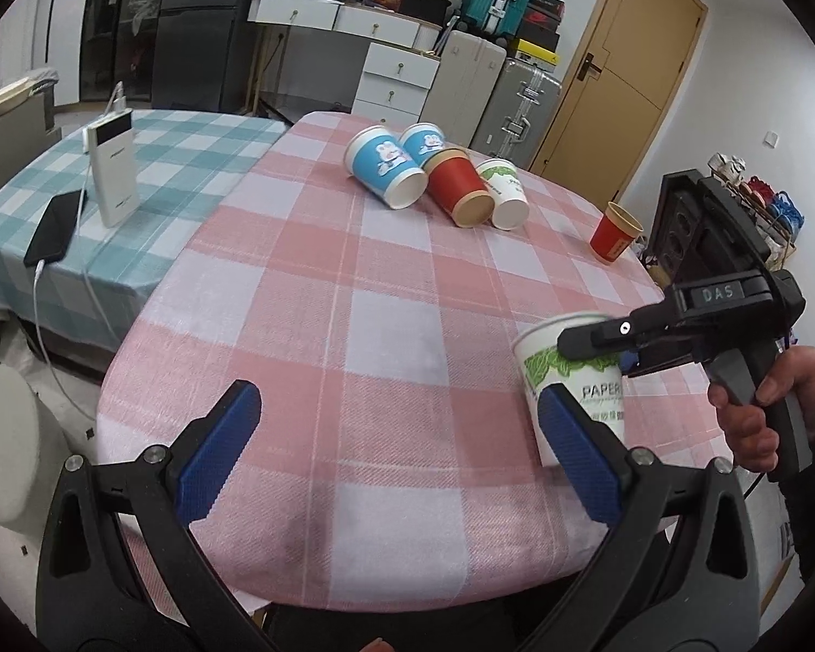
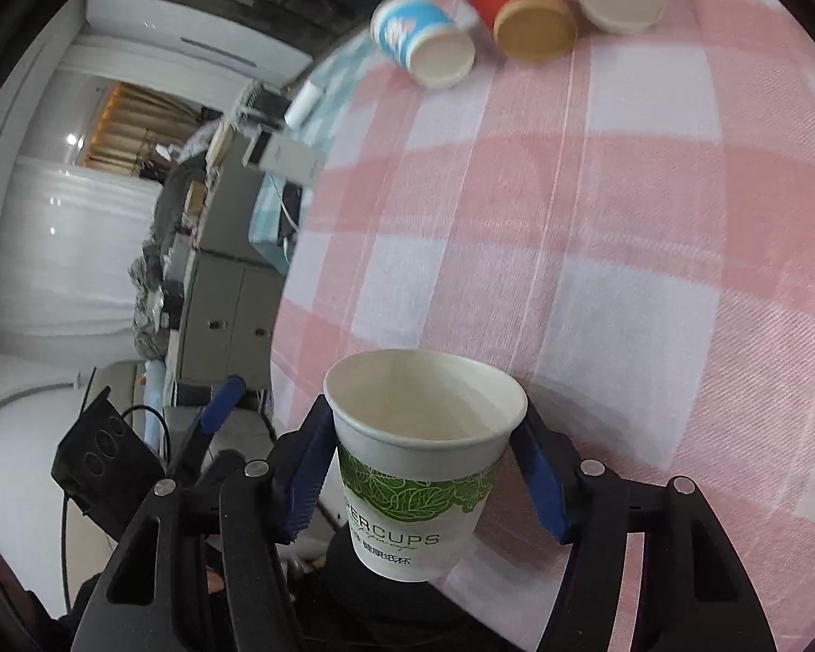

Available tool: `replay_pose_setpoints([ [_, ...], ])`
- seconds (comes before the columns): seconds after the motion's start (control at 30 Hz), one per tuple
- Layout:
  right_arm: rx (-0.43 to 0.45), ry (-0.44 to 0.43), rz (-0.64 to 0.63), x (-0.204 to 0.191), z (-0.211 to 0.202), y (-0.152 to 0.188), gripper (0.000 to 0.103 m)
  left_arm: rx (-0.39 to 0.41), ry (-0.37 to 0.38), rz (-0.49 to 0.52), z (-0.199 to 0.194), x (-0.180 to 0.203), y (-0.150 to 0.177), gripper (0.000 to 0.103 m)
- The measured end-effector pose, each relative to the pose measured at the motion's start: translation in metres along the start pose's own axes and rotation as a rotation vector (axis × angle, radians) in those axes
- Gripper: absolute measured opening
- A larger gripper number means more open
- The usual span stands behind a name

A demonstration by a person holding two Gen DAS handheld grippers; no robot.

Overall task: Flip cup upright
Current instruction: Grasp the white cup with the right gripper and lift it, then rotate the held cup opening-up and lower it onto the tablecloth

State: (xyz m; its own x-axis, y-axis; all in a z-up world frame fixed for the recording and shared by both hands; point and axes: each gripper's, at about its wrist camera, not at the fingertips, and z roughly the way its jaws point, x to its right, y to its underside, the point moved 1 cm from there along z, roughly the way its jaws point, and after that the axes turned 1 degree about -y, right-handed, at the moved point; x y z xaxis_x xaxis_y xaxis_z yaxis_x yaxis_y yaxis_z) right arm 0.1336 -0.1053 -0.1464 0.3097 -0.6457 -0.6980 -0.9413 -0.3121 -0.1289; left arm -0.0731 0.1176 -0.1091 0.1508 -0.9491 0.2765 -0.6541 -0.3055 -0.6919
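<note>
A white paper cup with a green leaf band stands mouth up, slightly tilted, between the blue pads of my right gripper, which is shut on it. In the left wrist view this cup is near the front right edge of the pink checked table, held by the right gripper. Whether its base touches the cloth is unclear. My left gripper is open and empty, just left of the cup. Far back, two blue cups, a red cup and a white cup lie on their sides.
Another red cup stands upright at the table's right edge. A power bank and a phone sit on the teal checked table to the left. Drawers, suitcases and a door lie behind. A hand holds the right gripper's handle.
</note>
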Motion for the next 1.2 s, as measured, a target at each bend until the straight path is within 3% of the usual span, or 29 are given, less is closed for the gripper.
replay_pose_setpoints([
  [0.13,0.168,-0.008,-0.036,0.005,-0.04,-0.007,0.064,0.024,0.0,0.031,0.014,0.019,-0.02,0.102],
  [0.37,0.471,0.131,-0.168,0.007,-0.089,-0.002,0.064,0.026,-0.003,0.074,0.052,0.052,-0.054,0.102],
  [0.6,0.804,0.42,-0.278,0.002,-0.117,0.019,0.064,0.006,-0.01,0.048,0.091,0.066,-0.078,0.102],
  [0.9,0.902,0.527,-0.249,0.019,-0.099,0.032,0.064,-0.053,-0.003,0.071,0.135,0.081,-0.077,0.102],
  [1.2,0.82,0.545,-0.216,0.031,-0.082,0.031,0.064,-0.086,0.002,0.081,0.154,0.081,-0.069,0.102],
])
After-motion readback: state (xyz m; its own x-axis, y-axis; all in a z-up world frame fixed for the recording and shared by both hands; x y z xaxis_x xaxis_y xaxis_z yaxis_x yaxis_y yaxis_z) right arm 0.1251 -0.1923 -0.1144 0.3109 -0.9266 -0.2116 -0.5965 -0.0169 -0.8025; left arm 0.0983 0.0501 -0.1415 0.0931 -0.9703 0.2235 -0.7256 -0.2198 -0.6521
